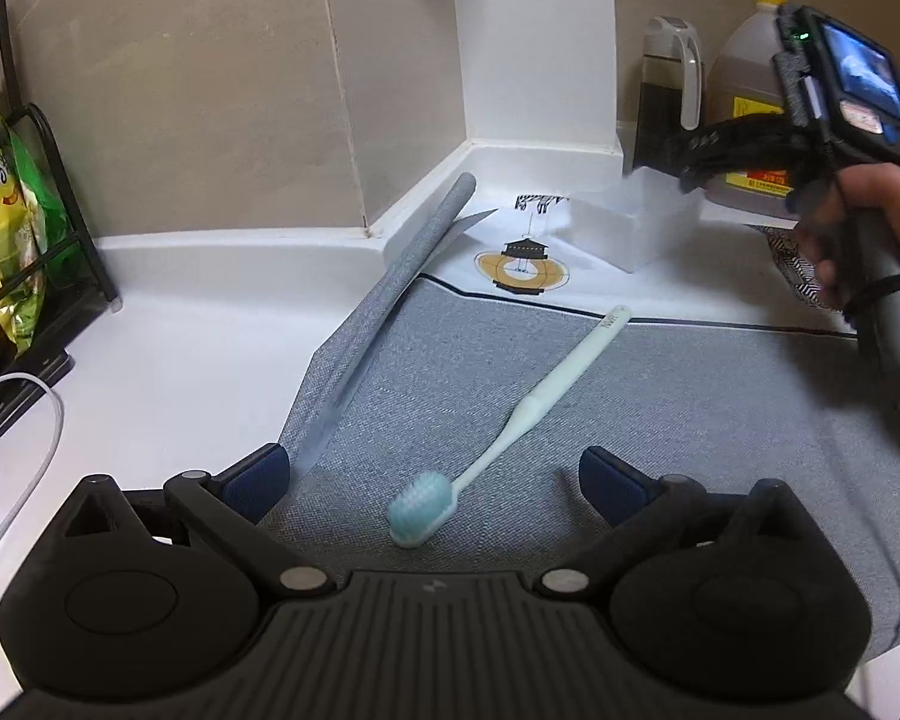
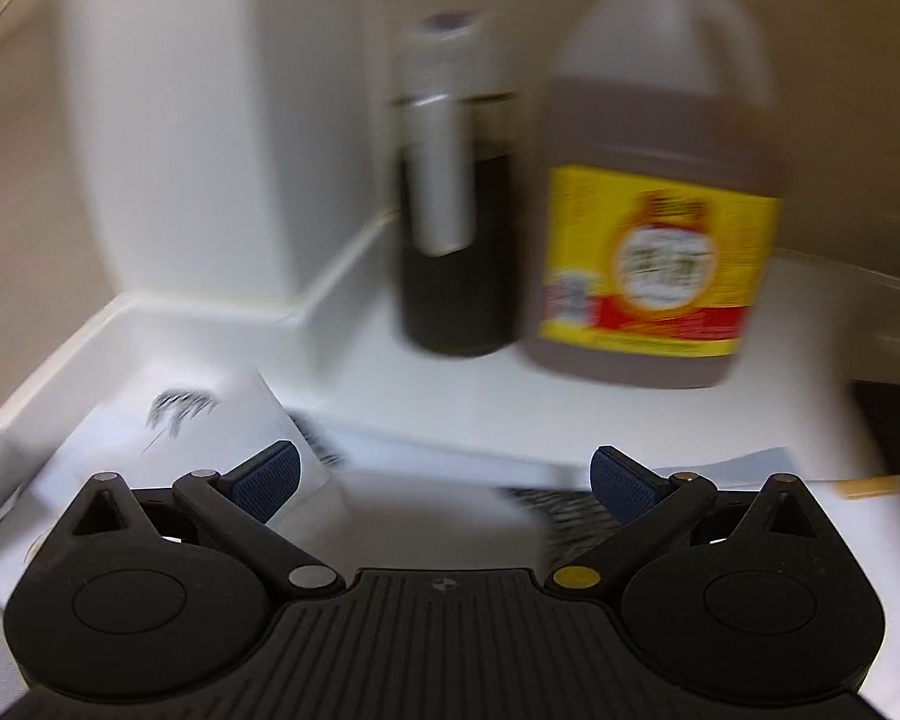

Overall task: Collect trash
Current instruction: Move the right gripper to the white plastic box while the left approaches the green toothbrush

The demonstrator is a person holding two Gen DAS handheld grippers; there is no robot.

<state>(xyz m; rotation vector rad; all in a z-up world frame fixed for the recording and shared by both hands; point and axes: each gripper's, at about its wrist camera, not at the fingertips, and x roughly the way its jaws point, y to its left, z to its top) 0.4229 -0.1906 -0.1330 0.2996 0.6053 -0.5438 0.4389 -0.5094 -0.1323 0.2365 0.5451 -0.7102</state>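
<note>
White counter [image 1: 198, 312] under beige wall carries a grey mat [image 1: 510, 372]; left tongs [image 1: 432, 474] and right tongs [image 2: 444, 480] gape empty.

**Counter Corner, Oil Jug and Snack Rack**

A grey woven mat [image 1: 660, 396] covers the white countertop [image 1: 168, 324], its left edge curled into a roll [image 1: 414, 258]. A black wire rack [image 1: 60, 228] at the far left holds yellow-green snack bags [image 1: 6, 228], with a clear tube [image 1: 36, 444] looping below it. In the back corner stand a dark-liquid dispenser bottle [image 2: 456, 204] with a grey handle and, just beside it, a large yellow-capped jug [image 2: 660, 192] with a yellow and red label. Beige wall tiles [image 1: 198, 78] rise behind the white pillar [image 1: 534, 42].
</note>
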